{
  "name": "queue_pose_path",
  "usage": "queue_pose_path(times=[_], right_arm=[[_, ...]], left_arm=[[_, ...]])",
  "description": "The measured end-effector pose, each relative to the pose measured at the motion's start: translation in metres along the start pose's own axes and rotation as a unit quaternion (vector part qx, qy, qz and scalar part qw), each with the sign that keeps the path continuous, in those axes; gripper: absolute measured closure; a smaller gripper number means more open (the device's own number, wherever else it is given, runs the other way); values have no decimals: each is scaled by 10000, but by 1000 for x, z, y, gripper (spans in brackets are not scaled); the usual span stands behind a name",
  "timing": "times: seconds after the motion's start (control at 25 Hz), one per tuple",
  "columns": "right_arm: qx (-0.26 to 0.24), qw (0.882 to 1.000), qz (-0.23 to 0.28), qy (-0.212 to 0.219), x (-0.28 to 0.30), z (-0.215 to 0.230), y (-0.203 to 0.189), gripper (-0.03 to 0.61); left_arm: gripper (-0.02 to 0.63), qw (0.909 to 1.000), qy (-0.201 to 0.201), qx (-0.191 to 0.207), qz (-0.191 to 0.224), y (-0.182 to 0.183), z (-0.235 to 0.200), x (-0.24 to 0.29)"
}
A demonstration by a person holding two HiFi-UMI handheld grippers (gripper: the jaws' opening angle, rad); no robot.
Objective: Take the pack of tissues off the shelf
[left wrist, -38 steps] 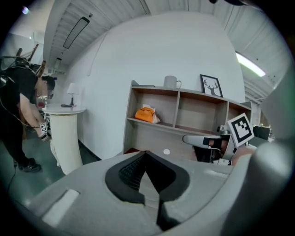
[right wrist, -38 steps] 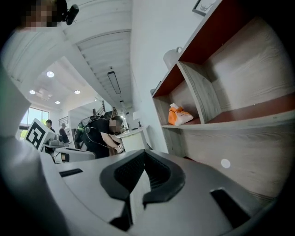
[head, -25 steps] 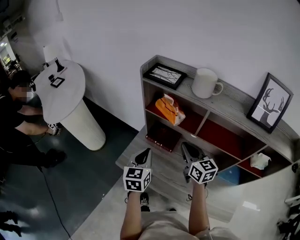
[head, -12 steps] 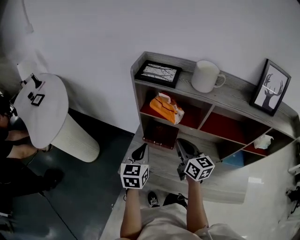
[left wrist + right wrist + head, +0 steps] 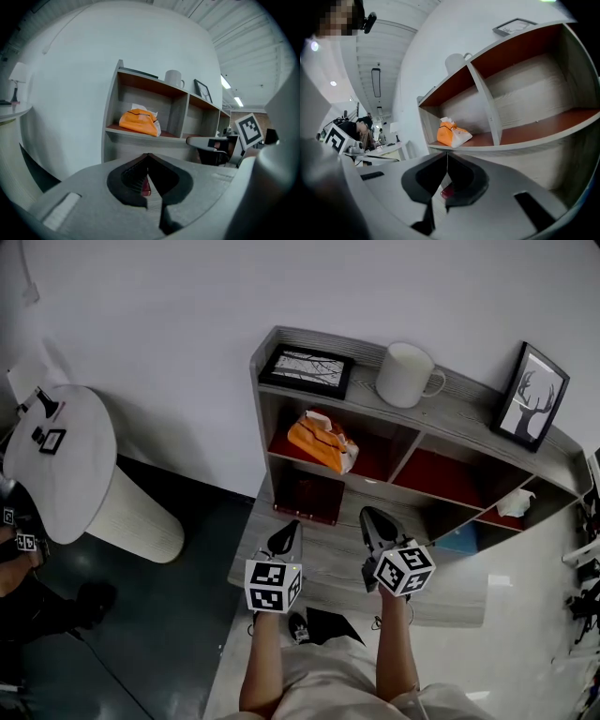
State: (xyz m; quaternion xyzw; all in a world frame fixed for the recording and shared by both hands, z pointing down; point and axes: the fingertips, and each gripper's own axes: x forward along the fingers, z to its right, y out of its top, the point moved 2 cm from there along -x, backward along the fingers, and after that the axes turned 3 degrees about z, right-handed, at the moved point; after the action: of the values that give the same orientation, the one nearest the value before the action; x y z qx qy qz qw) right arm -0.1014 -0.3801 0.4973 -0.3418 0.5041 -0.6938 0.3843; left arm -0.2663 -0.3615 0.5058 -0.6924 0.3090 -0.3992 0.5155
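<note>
The orange pack of tissues (image 5: 319,442) lies in the top left compartment of the grey shelf (image 5: 370,418), with white tissue poking out of its top. It also shows in the left gripper view (image 5: 138,122) and the right gripper view (image 5: 452,133). My left gripper (image 5: 291,529) is in front of the shelf's lower left part, shut and empty. My right gripper (image 5: 370,518) is beside it to the right, also shut and empty. Both point at the shelf from below the pack and stay clear of it.
On the shelf top are a flat picture frame (image 5: 307,369), a white mug (image 5: 405,376) and a standing deer picture (image 5: 532,397). A dark red book (image 5: 307,498) fills the compartment under the pack. A round white table (image 5: 56,460) stands at the left, with a person beside it.
The head view has swung, so the shelf and round table sit further left in it. Both grippers hold much the same place before the shelf and stay shut.
</note>
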Motion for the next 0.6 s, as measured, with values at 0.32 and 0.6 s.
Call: queue_pose_path(times=[0.32, 0.6], right_arm=[[-604, 9976, -19, 342, 41, -24, 29, 560], [-1311, 9906, -161, 367, 66, -32, 43, 508]], left_arm=[[606, 9995, 109, 189, 248, 40, -28, -2], [605, 9988, 115, 235, 405, 58, -42, 14]])
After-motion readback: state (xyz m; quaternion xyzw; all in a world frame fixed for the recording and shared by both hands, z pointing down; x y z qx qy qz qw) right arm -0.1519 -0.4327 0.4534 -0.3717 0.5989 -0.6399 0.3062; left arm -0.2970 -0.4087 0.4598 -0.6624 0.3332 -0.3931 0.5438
